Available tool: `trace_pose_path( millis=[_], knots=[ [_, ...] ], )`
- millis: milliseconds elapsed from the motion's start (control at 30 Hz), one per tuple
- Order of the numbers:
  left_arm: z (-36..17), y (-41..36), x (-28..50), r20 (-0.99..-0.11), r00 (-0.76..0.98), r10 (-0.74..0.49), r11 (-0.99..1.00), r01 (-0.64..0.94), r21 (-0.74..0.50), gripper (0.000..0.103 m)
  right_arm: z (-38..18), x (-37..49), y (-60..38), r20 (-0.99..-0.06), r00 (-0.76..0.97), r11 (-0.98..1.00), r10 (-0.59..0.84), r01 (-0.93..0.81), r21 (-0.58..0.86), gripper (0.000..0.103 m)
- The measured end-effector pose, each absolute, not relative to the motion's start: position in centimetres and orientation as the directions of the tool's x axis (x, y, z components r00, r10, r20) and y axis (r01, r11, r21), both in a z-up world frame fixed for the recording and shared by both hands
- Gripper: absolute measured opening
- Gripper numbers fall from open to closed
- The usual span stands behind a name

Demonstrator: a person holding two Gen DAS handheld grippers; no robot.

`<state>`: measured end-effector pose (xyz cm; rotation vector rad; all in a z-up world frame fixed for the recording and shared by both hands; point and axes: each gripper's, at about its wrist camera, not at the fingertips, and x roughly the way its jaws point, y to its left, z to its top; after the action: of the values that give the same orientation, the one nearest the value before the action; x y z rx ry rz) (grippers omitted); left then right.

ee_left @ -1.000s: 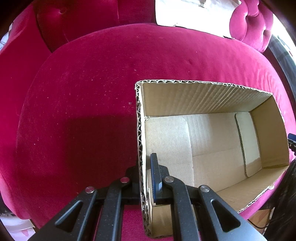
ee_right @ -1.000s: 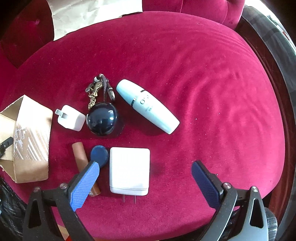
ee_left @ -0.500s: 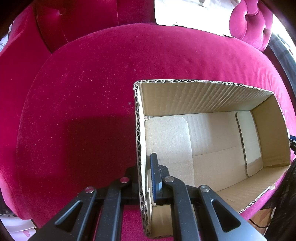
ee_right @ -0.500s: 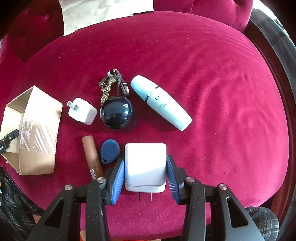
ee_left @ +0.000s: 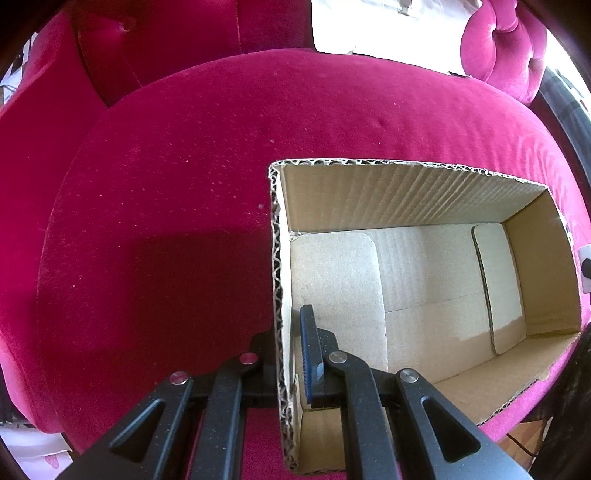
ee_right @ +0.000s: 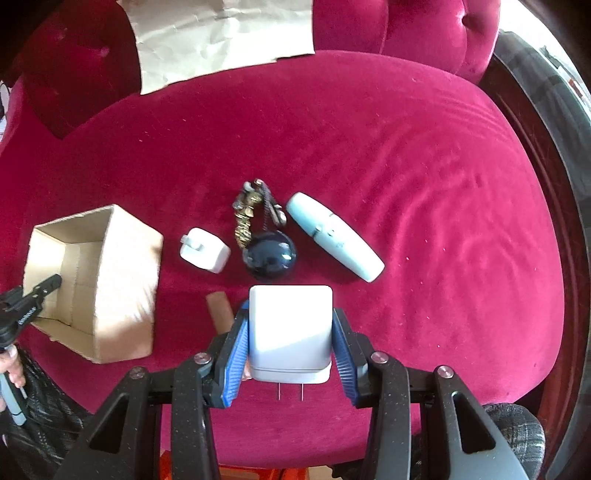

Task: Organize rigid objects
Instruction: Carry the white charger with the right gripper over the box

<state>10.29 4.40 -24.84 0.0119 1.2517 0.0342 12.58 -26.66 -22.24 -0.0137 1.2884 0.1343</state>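
Note:
My right gripper [ee_right: 290,334] is shut on a large white charger [ee_right: 290,328], prongs toward me, lifted above the red cushion. Beyond it lie a small white plug adapter [ee_right: 205,250], a dark blue ball with a brass keychain [ee_right: 270,254], a pale blue oblong device [ee_right: 334,236] and a brown tube [ee_right: 218,308], partly hidden. The open cardboard box [ee_right: 125,280] stands at left. My left gripper [ee_left: 286,354] is shut on the box's near wall [ee_left: 280,295], one finger inside, one outside. The box interior shows nothing in it.
The red velvet sofa seat [ee_right: 424,192] carries everything. A sheet of brown paper [ee_right: 221,33] lies against the backrest, also bright in the left wrist view [ee_left: 388,29]. The seat's front edge runs just below my right gripper.
My right gripper closed on the large white charger and lifted it off the cushion, pulling back so the box shows more. The small blue tag is now hidden. The left gripper kept its hold.

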Motion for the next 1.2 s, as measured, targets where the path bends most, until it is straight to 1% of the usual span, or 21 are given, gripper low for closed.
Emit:
trace_pose_path(
  millis=[467, 767, 1200],
  knots=[
    [-24.3, 4.0, 9.9, -0.947, 0.319, 0.046, 0.999, -0.043, 0.034, 0.008, -17.5, 13.4, -22.3, -0.941, 0.317, 0.981, 0.119, -0.186, 0.062, 0.046],
    [-24.1, 3.7, 9.8, -0.946, 0.318, 0.059, 0.997, -0.059, 0.043, 0.008, -16.7, 13.6, -19.2, -0.936, 0.322, 0.969, 0.141, -0.241, 0.063, 0.046],
    [-24.2, 3.8, 10.1, -0.947, 0.316, 0.051, 0.997, -0.063, 0.033, 0.008, -16.7, 13.0, -12.2, -0.931, 0.294, 0.914, 0.218, -0.395, 0.090, 0.046]
  ],
)
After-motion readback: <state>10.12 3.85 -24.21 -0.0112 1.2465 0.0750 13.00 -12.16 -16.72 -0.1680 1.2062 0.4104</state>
